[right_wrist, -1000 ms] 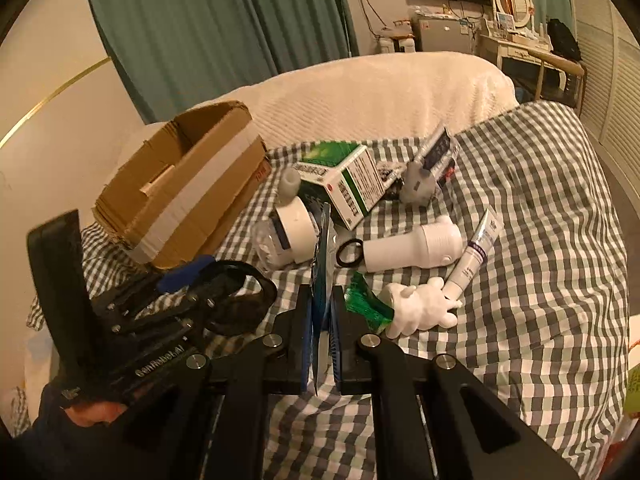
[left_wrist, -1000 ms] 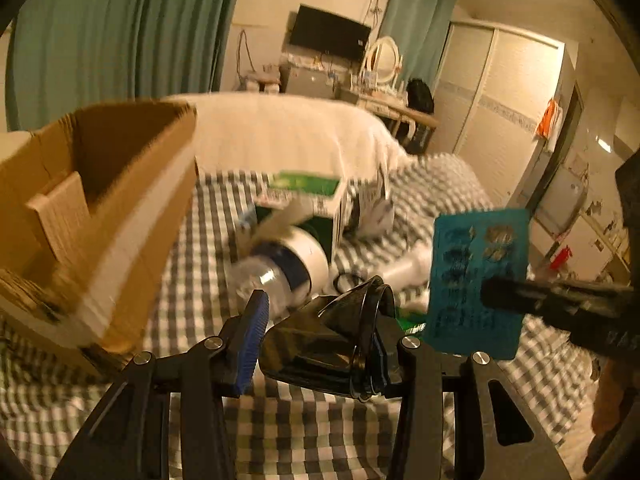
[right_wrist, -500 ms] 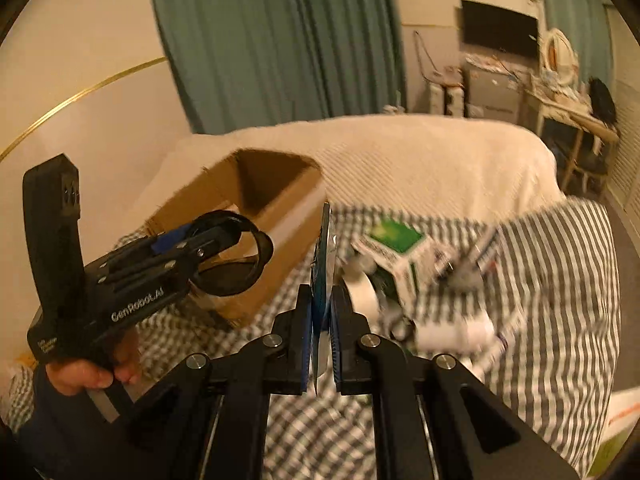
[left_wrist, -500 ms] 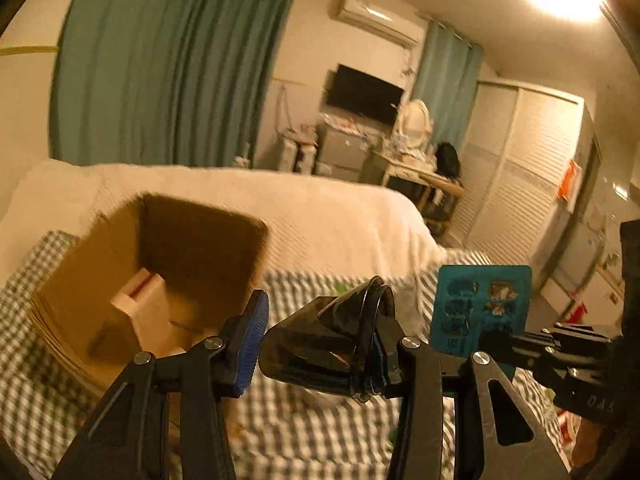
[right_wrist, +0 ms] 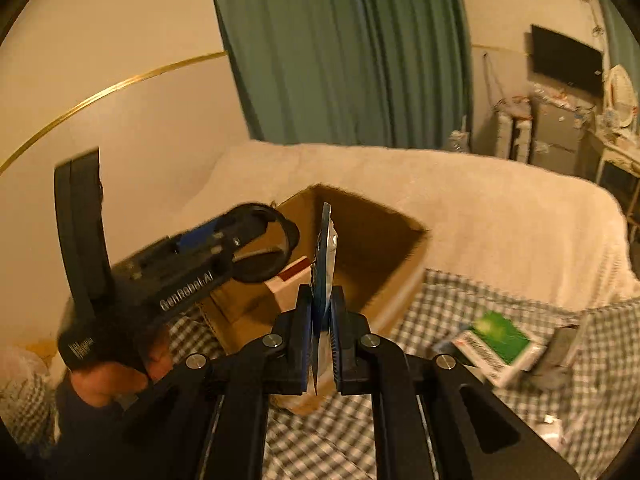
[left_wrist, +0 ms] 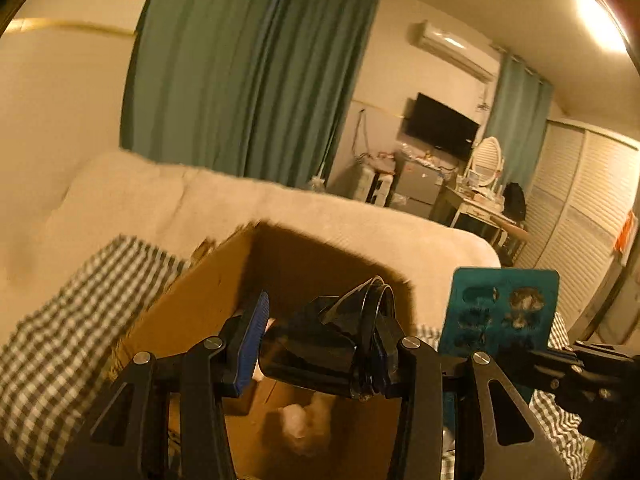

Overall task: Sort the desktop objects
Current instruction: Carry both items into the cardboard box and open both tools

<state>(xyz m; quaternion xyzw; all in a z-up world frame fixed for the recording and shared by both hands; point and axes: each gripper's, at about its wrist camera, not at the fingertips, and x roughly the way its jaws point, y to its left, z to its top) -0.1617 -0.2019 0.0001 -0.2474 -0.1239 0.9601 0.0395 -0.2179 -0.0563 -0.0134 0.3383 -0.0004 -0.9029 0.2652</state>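
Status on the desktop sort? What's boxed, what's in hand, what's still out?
Done: at least a pale box already sits in the cardboard box. In hand: the left gripper holds a dark, glossy round object over the opening; the right gripper is shut on a blue blister pack beside it. Left: a green-and-white carton still lies on the checked cloth.

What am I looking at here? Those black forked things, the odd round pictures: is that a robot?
No robot: a person holds a two-finger gripper in each hand, and each carries a wide-angle camera looking along its fingers, hence two round pictures. The left gripper grips a dark sunglasses-like item; the right gripper pinches a blue pill blister pack edge-on. Both hang over an open cardboard box on a checked bedcover. A green-and-white carton lies on the cover.
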